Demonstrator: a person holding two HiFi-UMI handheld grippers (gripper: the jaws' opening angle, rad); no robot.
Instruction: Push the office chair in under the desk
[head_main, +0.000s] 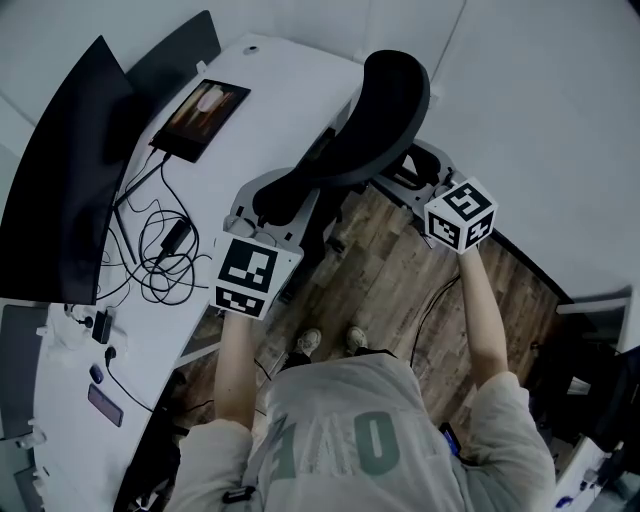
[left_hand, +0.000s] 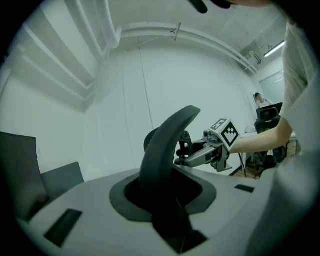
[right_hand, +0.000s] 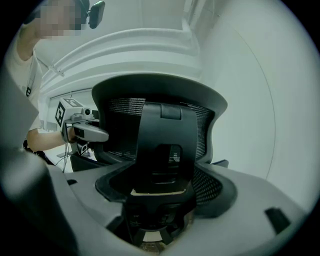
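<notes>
The black office chair (head_main: 385, 105) stands by the white desk (head_main: 275, 95), its curved backrest seen from above. My left gripper (head_main: 268, 208) is shut on the backrest's left edge (left_hand: 165, 150), which rises between its jaws in the left gripper view. My right gripper (head_main: 410, 172) reaches the rear of the chair from the right. In the right gripper view the back support spine (right_hand: 165, 150) fills the space between its jaws, and the mesh backrest (right_hand: 125, 120) spreads behind it. Each gripper shows in the other's view: the right gripper (left_hand: 186, 156) and the left gripper (right_hand: 102, 135).
On the desk are a dark monitor (head_main: 70, 170), a lit tablet (head_main: 203, 115) and tangled cables (head_main: 160, 250). The person's feet (head_main: 330, 340) stand on the wooden floor (head_main: 400, 290) behind the chair. A pale wall runs along the right.
</notes>
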